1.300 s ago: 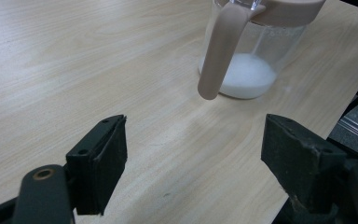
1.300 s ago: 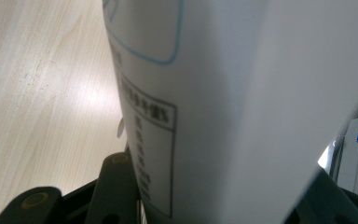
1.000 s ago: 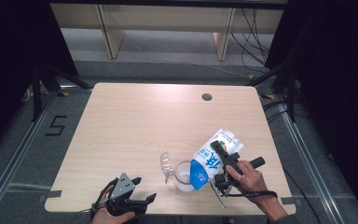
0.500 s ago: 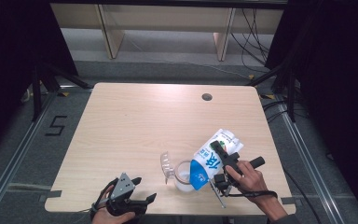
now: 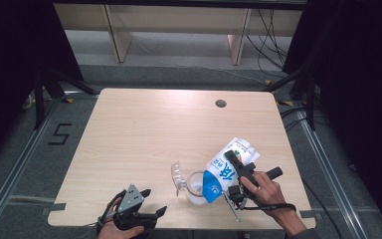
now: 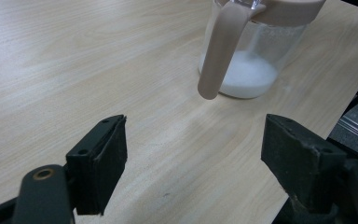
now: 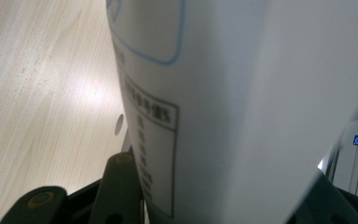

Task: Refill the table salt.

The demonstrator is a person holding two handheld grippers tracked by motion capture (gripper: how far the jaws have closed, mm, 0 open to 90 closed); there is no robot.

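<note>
Right claw point(image 5: 235, 168) clamped on tilted pouch point(image 5: 229, 167) over jug point(image 5: 195, 188), near right of surface point(image 5: 144, 129); left claw point(image 5: 146, 201) wide, empty.

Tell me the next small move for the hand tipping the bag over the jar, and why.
Probably keep the bag tilted and go on pouring: the right gripper holds it with its lower end over the jar, and the jar has white powder only at its bottom. The left gripper rests open beside it.
</note>
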